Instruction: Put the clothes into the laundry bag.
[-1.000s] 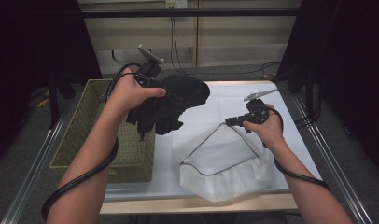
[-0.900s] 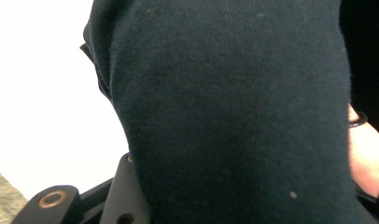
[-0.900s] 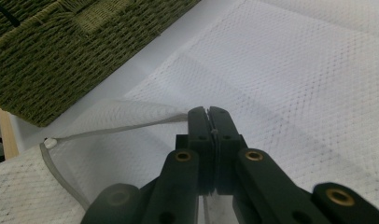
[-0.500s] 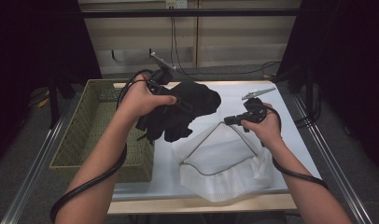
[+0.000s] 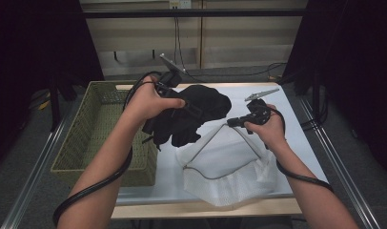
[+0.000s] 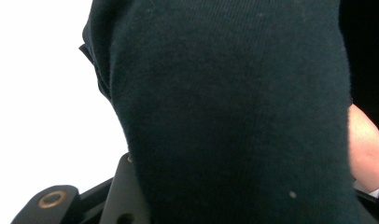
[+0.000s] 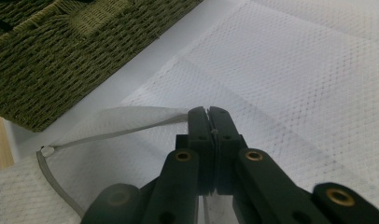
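The white mesh bag (image 5: 229, 167) is spread on the table (image 5: 168, 186), its grey rim pinched in the closed right gripper (image 5: 232, 122). A black garment (image 5: 194, 117) is held clamped by the left gripper (image 5: 182, 110) just above the bag's mouth. Beyond, a woven basket (image 5: 103, 133) is seen.

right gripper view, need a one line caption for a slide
Right gripper clamped on the grey rim of a white mesh laundry bag, holding its mouth open beside a woven basket.
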The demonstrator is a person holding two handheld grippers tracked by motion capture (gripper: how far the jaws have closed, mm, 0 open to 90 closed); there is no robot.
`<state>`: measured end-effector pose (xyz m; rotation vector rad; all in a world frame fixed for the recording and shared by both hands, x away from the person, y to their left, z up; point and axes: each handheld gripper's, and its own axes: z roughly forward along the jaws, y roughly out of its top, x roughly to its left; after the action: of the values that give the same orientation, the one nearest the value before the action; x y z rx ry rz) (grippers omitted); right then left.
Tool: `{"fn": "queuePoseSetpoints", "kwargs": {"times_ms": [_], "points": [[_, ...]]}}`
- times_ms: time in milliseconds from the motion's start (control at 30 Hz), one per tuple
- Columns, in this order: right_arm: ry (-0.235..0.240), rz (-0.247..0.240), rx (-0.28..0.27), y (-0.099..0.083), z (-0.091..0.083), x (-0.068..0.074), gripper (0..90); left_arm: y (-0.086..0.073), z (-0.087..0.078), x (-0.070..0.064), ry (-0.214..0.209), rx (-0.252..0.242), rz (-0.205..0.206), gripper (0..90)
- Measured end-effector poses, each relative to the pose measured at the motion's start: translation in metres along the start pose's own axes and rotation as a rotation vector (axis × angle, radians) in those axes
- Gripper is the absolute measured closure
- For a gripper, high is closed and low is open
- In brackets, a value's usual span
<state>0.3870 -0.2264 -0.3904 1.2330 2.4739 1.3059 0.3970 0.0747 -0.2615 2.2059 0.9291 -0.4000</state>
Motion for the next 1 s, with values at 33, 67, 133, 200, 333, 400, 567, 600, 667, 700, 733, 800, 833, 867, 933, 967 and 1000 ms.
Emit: {"fn": "queuePoseSetpoints", "kwargs": {"times_ms": [33,67,133,200,333,400,567,600,667,700,733,800,833,867,933,967,1000], "points": [[0.001,0.000,0.001,0.000,0.000,0.000,89.3,0.002,-0.003,0.001,-0.004,-0.005,-0.006,60.1],[-0.001,0.000,0.001,0.000,0.000,0.000,89.4,0.003,-0.005,0.002,0.001,-0.014,-0.010,60.1],[0.003,-0.001,0.003,0.000,0.000,0.000,89.4,0.006,-0.010,0.003,0.020,-0.014,-0.012,60.1],[-0.001,-0.004,0.002,0.000,0.000,0.001,89.4,0.008,-0.016,0.005,0.030,-0.016,-0.021,60.1],[-0.001,-0.004,0.001,0.000,-0.001,0.000,89.4,0.010,-0.023,0.005,0.038,-0.030,-0.035,60.1],[-0.003,0.001,0.000,0.000,-0.001,-0.001,89.4,0.011,-0.026,0.004,0.027,-0.030,-0.016,60.1],[-0.005,0.005,0.003,-0.001,0.001,-0.002,89.4,0.015,-0.024,-0.003,0.011,-0.032,-0.009,60.1],[-0.004,0.005,0.004,-0.001,0.001,-0.002,89.4,0.016,-0.022,-0.005,0.005,-0.032,-0.012,60.1],[-0.004,0.007,0.000,-0.001,0.002,-0.002,89.4,0.017,-0.019,-0.008,-0.002,-0.028,0.000,60.1],[-0.007,0.011,-0.003,0.000,0.002,-0.003,89.4,0.018,-0.015,-0.010,-0.014,-0.024,0.006,60.1],[-0.006,0.011,-0.003,0.000,0.002,-0.003,89.3,0.018,-0.015,-0.010,-0.014,-0.024,0.006,60.1],[-0.011,0.015,-0.005,0.000,0.002,-0.004,89.4,0.018,-0.010,-0.013,-0.032,-0.023,0.006,60.1],[-0.009,0.016,-0.004,0.000,0.002,-0.004,89.4,0.018,-0.007,-0.015,-0.044,-0.027,-0.006,60.1],[-0.009,0.016,-0.004,0.000,0.002,-0.004,89.4,0.018,-0.004,-0.017,-0.052,-0.032,-0.024,60.1],[-0.008,0.019,-0.005,0.000,0.002,-0.004,89.4,0.018,0.001,-0.018,-0.060,-0.018,0.000,60.0],[-0.008,0.023,-0.006,0.000,0.002,-0.004,89.4,0.018,0.003,-0.017,-0.064,0.002,0.019,60.0],[-0.008,0.026,-0.007,0.000,0.002,-0.004,89.4,0.017,0.008,-0.020,-0.070,-0.022,-0.015,60.0]]}}
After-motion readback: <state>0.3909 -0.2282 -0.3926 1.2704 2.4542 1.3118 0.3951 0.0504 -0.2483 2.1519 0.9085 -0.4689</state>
